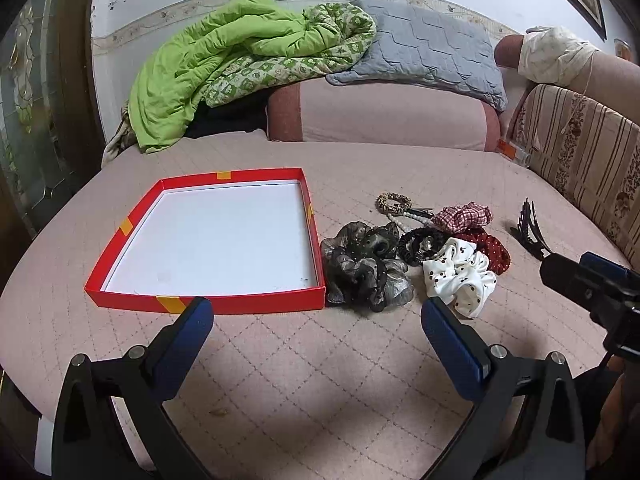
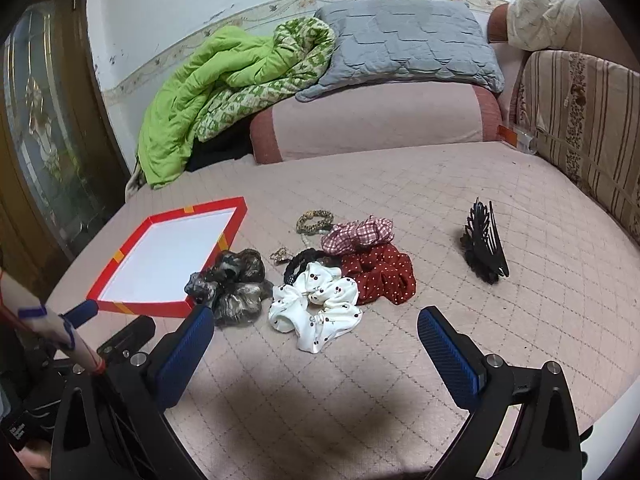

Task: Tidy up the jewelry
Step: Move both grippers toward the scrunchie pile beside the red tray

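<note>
A shallow red box (image 1: 120, 238) (image 2: 132, 240) with a white floor lies empty on the pink quilted bed. Beside it is a pile of hair accessories: a grey-black sheer scrunchie (image 1: 366, 270) (image 2: 234, 284), a white cherry-print scrunchie (image 1: 460, 274) (image 2: 316, 304), a red dotted scrunchie (image 1: 494, 250) (image 2: 380, 274), a red checked scrunchie (image 1: 464, 216) (image 2: 358, 232), a leopard hair tie (image 1: 394, 202) (image 2: 314, 220), a black beaded band (image 1: 420, 244) (image 2: 302, 262). A black claw clip (image 1: 528, 230) (image 2: 482, 244) lies apart to the right. My left gripper (image 1: 316, 320) and right gripper (image 2: 316, 334) are open, empty, just short of the pile.
A green quilt (image 1: 224, 64), a grey pillow (image 1: 428, 50) and a pink bolster (image 1: 384, 114) lie at the bed's far end. A striped sofa back (image 1: 580, 148) borders the right side. A wooden glass door (image 1: 36, 100) stands at left.
</note>
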### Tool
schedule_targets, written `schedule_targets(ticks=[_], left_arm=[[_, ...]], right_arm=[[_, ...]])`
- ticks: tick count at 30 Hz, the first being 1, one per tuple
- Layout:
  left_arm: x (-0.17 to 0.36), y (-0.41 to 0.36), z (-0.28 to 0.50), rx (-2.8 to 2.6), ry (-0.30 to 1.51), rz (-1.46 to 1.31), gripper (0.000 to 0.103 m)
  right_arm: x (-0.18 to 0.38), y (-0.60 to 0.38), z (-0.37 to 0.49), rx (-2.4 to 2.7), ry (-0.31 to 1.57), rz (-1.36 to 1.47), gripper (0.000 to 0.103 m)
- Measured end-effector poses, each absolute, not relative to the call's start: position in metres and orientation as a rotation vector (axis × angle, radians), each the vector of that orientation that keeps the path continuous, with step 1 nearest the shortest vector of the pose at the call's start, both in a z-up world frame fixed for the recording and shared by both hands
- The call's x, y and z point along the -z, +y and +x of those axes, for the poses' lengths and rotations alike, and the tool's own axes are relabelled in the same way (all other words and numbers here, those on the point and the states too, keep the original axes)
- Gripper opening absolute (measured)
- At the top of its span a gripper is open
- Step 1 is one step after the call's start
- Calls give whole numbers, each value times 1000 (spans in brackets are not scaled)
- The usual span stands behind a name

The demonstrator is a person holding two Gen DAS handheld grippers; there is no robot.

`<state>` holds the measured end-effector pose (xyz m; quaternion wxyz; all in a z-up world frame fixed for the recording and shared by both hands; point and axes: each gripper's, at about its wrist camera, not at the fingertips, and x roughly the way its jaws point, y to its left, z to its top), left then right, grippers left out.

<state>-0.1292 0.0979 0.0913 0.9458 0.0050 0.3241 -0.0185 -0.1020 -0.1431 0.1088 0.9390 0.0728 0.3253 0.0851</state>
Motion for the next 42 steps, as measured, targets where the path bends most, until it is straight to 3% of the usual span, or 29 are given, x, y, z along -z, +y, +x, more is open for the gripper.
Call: schedule_targets(ticks=[42], left_arm=[[-79, 102, -127, 24, 695, -4, 103]], right_arm=[[-107, -117, -114, -197, 667, 94, 101]])
